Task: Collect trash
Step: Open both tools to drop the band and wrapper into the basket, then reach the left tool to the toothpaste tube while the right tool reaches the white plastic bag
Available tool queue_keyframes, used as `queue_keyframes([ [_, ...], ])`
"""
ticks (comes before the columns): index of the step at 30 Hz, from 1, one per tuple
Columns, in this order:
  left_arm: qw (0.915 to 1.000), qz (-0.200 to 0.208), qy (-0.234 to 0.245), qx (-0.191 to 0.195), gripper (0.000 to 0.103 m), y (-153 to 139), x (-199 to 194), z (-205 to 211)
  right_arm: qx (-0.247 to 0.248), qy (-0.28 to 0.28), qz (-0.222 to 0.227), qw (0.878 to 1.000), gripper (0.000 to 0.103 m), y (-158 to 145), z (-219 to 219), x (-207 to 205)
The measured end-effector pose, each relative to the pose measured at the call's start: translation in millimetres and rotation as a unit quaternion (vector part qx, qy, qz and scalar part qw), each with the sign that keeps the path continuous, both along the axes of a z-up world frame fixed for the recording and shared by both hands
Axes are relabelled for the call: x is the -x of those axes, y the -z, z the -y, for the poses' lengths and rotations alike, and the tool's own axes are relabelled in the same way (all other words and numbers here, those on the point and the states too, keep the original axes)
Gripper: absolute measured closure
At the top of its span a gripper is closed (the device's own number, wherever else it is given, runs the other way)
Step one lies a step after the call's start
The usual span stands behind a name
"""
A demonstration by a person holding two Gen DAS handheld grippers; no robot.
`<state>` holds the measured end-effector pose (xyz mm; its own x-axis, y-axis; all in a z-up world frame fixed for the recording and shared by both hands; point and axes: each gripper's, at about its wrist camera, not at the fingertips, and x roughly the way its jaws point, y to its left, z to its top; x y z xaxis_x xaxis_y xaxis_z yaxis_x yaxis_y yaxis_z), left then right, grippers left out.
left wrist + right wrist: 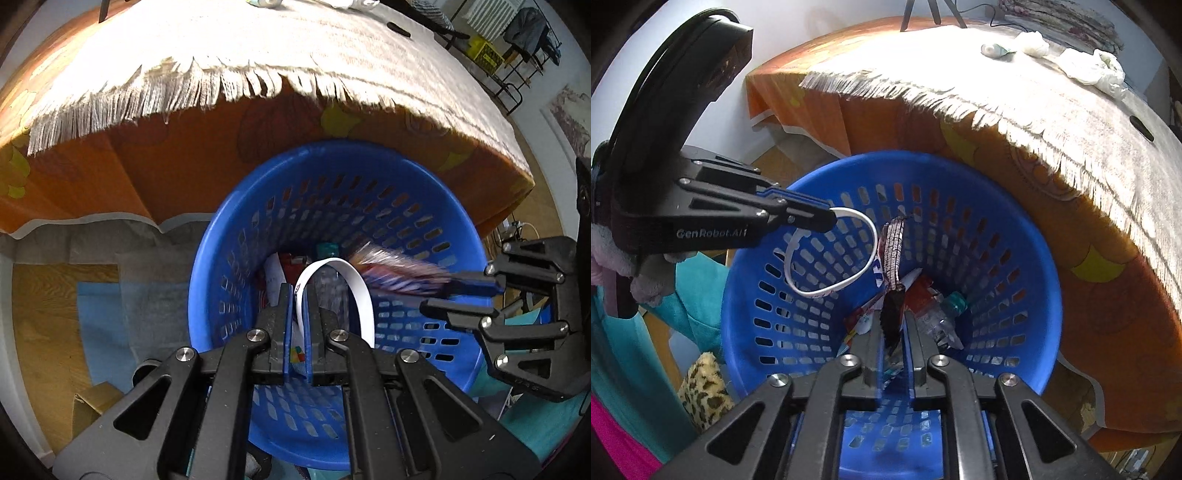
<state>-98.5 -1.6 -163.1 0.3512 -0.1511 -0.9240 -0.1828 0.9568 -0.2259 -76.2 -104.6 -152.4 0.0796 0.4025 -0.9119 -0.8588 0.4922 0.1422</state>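
A blue perforated basket (458, 229) (1027, 236) stands on the floor beside the bed. My left gripper (299, 295) (827, 216) is shut on a curled white paper strip (354, 284) (864, 269) and holds it over the basket. My right gripper (892, 325) (439, 295) is shut on a dark crinkled snack wrapper (892, 254) (399, 269), also over the basket. Inside lie a clear plastic bottle with a teal cap (942, 314), a red wrapper (919, 295) and paper scraps (275, 277).
A bed with an orange sheet (129, 166) and a fringed beige blanket (1052, 103) rises behind the basket. On it lie white crumpled tissues (1089, 68), a small tube (995, 50) and a black object (1141, 127). Teal cloth (624, 332) and a leopard-print item (701, 391) lie left.
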Motion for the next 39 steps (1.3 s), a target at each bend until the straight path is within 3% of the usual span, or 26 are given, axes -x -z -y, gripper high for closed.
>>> queue_keyframes([
  [4,1.0,-0.001,0.001,-0.005,0.092,0.2,-2.1,0.5,0.001,0.004,0.003,1.0,0.072,-0.6,0.3,-2.3],
  [6,1.0,0.001,0.0,-0.007,0.082,-0.8,-1.7,0.6,0.002,0.008,0.004,1.0,0.056,-0.7,0.5,-3.5],
  [8,0.9999,0.004,-0.001,-0.01,0.079,-2.1,-1.3,1.0,0.001,0.012,0.006,1.0,0.048,-1.7,1.0,-4.6],
  [10,0.9999,0.004,-0.002,-0.012,0.079,-1.8,-2.1,2.6,0.001,0.015,0.007,1.0,0.047,-2.7,1.2,-5.2],
  [13,0.9999,0.003,-0.003,-0.014,0.078,-2.3,-2.9,2.1,0.001,0.02,0.012,1.0,0.035,-4.6,2.4,-6.9],
  [16,0.9998,0.009,-0.004,-0.019,0.062,-3.4,-3.4,0.9,0.002,0.025,0.016,1.0,0.029,-6.3,3.0,-8.2],
  [18,0.9997,0.013,-0.005,-0.021,0.058,-5.5,-3.6,1.1,0.002,0.028,0.018,0.999,0.024,-6.9,3.7,-9.4],
  [22,0.9996,0.015,-0.004,-0.024,0.058,-7.9,-5.7,1.4,0.006,0.037,0.022,0.999,0.022,-8.0,4.1,-11.8],
  [24,0.9996,0.016,-0.004,-0.025,0.057,-8.0,-6.5,2.1,0.011,0.043,0.026,0.999,0.015,-7.8,4.3,-13.3],
  [26,0.9995,0.016,-0.006,-0.026,0.051,-9.5,-6.5,1.0,0.011,0.05,0.031,0.998,0.013,-9.1,5.3,-15.2],
  [39,0.9981,0.051,-0.029,-0.018,0.048,-42.2,-30.2,-15.0,0.007,0.092,0.069,0.993,0.012,-33.4,9.1,-37.0],
])
